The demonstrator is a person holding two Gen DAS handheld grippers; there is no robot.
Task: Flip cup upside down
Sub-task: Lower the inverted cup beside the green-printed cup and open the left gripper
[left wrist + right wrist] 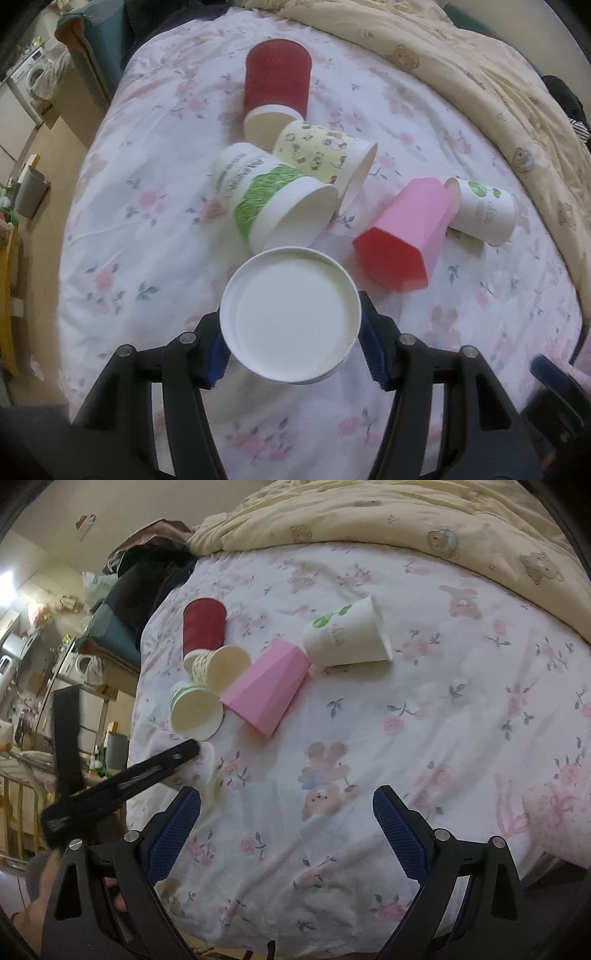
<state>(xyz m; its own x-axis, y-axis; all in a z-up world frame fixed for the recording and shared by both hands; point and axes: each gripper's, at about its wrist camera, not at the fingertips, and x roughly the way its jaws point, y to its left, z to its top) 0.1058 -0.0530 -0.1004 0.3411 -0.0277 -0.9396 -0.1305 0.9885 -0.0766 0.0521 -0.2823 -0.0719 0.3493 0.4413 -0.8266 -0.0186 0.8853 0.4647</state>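
Observation:
My left gripper point(291, 347) is shut on a white paper cup point(290, 314), whose flat white base faces the camera, held just above the floral bedsheet point(147, 221). The same cup point(201, 766) shows partly in the right wrist view, behind the left gripper's black arm. Beyond it lie several cups on their sides: a green-patterned white cup point(273, 195), a yellow printed cup point(325, 155), a red ribbed cup point(277, 86), a pink hexagonal cup point(406, 232) and a white cup with a green leaf point(484, 210). My right gripper point(286, 830) is open and empty over the sheet.
A cream bear-print duvet point(480, 74) is heaped along the far and right side of the bed. The bed's left edge drops to the floor, with a grey bin point(31, 192) and furniture there. Shelving and clutter point(37, 664) stand left of the bed.

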